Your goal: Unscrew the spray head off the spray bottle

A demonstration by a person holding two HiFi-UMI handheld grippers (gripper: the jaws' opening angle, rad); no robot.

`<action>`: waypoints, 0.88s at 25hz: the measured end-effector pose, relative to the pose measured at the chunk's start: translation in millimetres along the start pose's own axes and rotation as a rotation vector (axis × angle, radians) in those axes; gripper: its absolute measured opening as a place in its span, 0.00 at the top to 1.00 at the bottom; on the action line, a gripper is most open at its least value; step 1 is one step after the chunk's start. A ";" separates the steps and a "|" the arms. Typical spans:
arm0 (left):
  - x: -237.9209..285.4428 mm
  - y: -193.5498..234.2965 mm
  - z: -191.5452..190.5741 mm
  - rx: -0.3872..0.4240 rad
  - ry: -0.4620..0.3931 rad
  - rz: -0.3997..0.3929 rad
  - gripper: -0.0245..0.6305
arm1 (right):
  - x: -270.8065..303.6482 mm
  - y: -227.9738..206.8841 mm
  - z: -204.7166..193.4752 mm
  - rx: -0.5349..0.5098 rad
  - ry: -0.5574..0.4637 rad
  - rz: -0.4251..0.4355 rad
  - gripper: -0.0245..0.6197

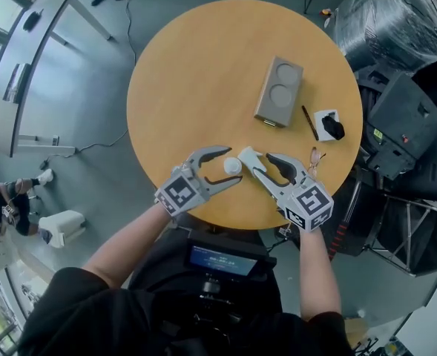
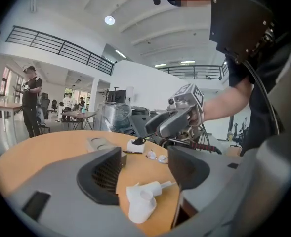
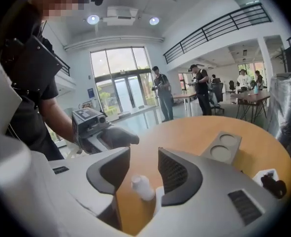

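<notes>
My left claw and right claw both stand open, gripping nothing. The spray head and bottle rest separate on the bench, below the claw tips.

the head view looks steeply down from above on the whole round orange-brown wooden table. cameras on the left gripper and right gripper sit low and close at its 6 o'clock edge, facing inward; all 3 views share the grey rectangular 2-hollow holder.
</notes>
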State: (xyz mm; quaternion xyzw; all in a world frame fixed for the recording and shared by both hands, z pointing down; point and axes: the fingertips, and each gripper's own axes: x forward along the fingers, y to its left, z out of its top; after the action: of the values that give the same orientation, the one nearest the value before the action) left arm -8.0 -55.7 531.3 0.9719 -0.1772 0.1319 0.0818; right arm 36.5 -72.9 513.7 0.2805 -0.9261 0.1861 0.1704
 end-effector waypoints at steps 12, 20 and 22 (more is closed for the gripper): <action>-46.8 -39.5 123.2 -0.092 -0.174 -0.067 0.93 | -81.4 59.8 110.2 -0.020 -0.370 0.033 0.95; -63.9 -53.9 164.2 -0.025 -0.195 -0.052 0.96 | -107.1 79.8 143.3 -0.073 -0.441 -0.011 0.95; -67.1 -54.4 172.4 -0.028 -0.206 -0.055 0.96 | -109.0 82.1 148.6 -0.073 -0.449 -0.004 0.95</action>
State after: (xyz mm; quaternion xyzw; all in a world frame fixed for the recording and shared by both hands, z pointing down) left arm -9.4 -19.2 342.0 0.9836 -0.1595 0.0267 0.0803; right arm 42.7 -25.1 317.9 0.3106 -0.9463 0.0851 -0.0298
